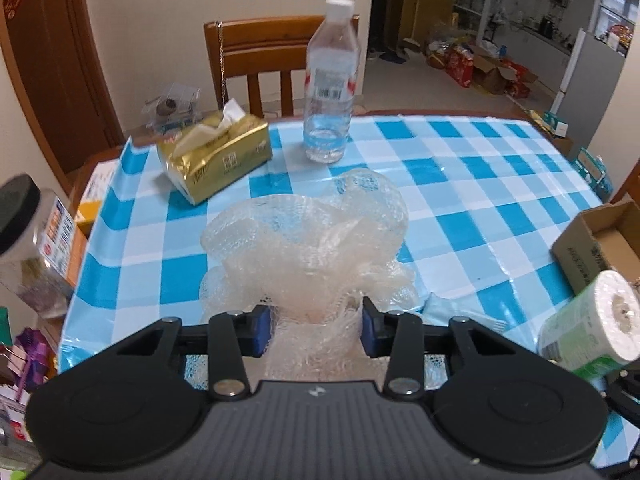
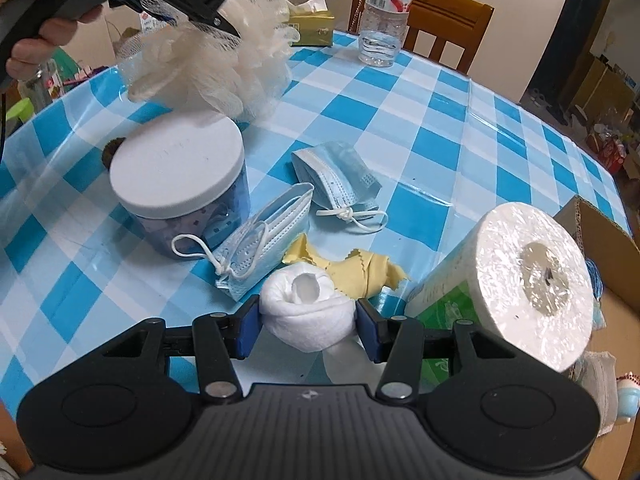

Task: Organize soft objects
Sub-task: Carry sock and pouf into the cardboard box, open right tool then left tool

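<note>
Mesh bath pouf (image 2: 224, 60) clamped in left gripper (image 1: 316, 330), lifted above checked counter (image 2: 400, 128) over white-lidded jar (image 2: 180, 172). Two blue masks (image 2: 304, 200) mid-counter. Right gripper (image 2: 308, 330) pinching rolled white cloth (image 2: 306, 308); wrapped paper roll (image 2: 520, 288) just right.

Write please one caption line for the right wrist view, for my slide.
Right gripper clamps a rolled white cloth above the checked tablecloth; left gripper lifts a mesh bath sponge.
</note>
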Demonstrator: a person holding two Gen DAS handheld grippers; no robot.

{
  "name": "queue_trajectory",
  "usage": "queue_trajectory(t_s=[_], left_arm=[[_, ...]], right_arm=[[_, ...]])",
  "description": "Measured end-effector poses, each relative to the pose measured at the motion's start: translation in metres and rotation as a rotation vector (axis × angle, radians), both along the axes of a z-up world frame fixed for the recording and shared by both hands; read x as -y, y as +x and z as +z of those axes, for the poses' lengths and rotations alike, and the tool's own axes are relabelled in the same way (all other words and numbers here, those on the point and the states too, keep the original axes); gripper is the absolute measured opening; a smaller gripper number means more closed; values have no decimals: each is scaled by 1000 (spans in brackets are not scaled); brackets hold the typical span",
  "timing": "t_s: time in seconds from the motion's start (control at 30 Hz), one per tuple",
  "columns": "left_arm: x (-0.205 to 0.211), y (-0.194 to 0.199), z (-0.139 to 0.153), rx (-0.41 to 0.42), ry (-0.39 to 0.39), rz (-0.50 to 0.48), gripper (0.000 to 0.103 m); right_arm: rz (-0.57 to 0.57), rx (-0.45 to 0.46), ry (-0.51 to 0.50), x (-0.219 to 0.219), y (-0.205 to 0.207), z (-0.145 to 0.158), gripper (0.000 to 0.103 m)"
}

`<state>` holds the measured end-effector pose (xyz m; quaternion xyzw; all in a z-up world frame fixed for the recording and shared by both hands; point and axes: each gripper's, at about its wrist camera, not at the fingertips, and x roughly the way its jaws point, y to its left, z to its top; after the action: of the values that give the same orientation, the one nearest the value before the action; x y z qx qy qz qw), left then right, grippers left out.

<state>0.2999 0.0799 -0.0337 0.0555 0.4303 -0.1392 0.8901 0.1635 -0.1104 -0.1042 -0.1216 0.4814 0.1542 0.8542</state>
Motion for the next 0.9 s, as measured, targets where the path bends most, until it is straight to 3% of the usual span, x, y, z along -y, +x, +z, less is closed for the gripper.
queue_trajectory(t_s=[0.5, 0.7, 0.9], left_arm=[[6, -62, 60, 29, -2, -164, 39], [29, -92, 74, 23, -22, -295, 39], [66, -113, 90, 40, -48, -356, 39]], right_arm=[[-59, 23, 38, 22, -43, 44, 55], [-124, 36, 29, 42, -69, 62, 55], [-166, 63, 7, 84, -87, 75, 55]])
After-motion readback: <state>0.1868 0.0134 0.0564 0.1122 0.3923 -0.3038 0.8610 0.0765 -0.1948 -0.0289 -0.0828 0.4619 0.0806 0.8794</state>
